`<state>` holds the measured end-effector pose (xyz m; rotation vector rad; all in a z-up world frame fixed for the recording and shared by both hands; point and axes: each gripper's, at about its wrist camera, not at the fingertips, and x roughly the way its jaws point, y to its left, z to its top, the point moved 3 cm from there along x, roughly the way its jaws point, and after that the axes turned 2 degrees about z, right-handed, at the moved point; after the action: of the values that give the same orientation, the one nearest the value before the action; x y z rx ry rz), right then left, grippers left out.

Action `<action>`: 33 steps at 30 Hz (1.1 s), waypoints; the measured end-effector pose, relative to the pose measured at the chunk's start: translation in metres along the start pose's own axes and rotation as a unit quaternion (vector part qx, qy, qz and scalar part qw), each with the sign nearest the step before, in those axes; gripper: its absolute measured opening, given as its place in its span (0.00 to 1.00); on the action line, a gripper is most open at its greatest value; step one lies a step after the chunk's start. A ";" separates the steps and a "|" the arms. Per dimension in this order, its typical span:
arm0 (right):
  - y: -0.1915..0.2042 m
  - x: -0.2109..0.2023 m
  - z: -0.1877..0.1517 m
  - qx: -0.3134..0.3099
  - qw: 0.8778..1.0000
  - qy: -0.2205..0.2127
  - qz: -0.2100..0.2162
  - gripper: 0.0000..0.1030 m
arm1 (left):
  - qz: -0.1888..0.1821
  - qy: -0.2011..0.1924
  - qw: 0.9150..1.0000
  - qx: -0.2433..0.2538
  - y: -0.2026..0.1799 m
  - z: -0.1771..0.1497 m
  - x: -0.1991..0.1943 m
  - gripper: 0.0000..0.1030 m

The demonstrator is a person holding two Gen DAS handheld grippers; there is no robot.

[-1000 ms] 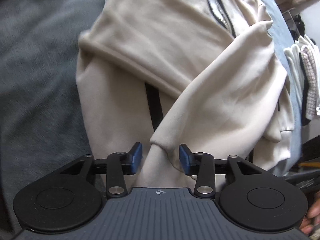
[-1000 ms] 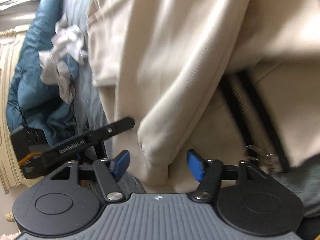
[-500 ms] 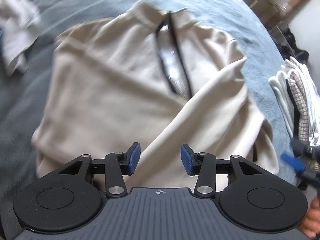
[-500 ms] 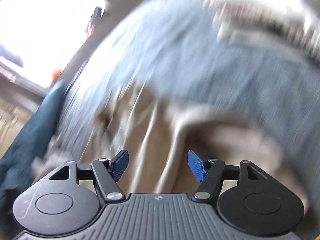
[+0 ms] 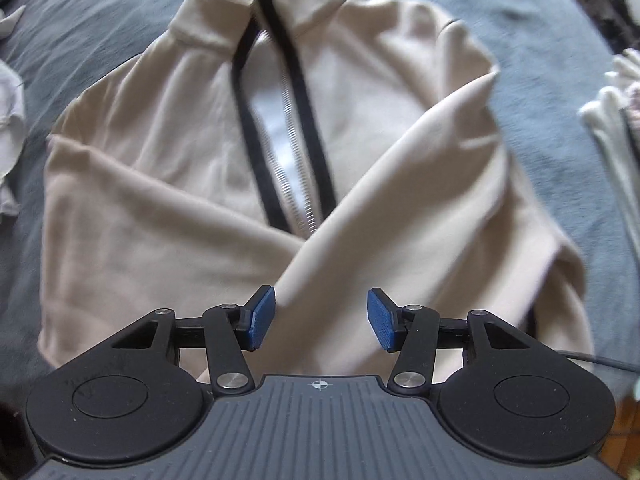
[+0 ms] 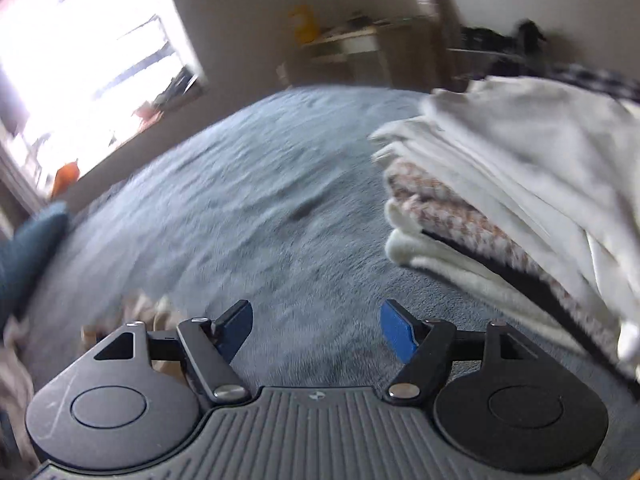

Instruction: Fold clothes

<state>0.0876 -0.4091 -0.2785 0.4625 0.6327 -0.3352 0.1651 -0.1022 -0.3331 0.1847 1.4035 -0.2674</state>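
Fingers on your left gripper [image 5: 316,318] and right gripper [image 6: 316,332] just widened, both empty, above the beige zip-front fleece jacket [image 5: 168,168] with 2 crossed sleeves.

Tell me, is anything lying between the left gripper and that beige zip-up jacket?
Nothing visible. The left gripper hangs open directly above the beige zip-up jacket, sleeves crossed over its front, on the grey-blue blanket; its jaws have just been opening, nothing between them.

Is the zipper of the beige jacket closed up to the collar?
No, the zipper of the beige jacket is open at the collar.
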 end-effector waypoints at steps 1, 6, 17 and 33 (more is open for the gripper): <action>0.004 -0.001 -0.003 -0.017 1.000 0.013 0.004 0.74 | 0.011 0.003 1.000 -0.002 0.001 0.000 0.000 0.50; 0.022 -0.009 -0.021 -0.084 0.995 0.058 0.015 0.74 | 0.048 0.015 0.999 -0.019 0.006 0.002 0.002 0.53; 0.052 -0.008 -0.040 -0.106 0.987 0.109 0.050 0.74 | 0.083 0.004 0.994 -0.077 0.011 -0.011 0.002 0.74; 0.070 -0.017 -0.060 -0.127 0.982 0.126 0.056 0.75 | 0.111 0.045 0.987 -0.106 0.025 -0.025 0.041 1.00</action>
<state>0.0762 -0.3171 -0.2891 0.2952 0.8809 -0.0868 0.1544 -0.0743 -0.3788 0.1781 1.4765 0.0754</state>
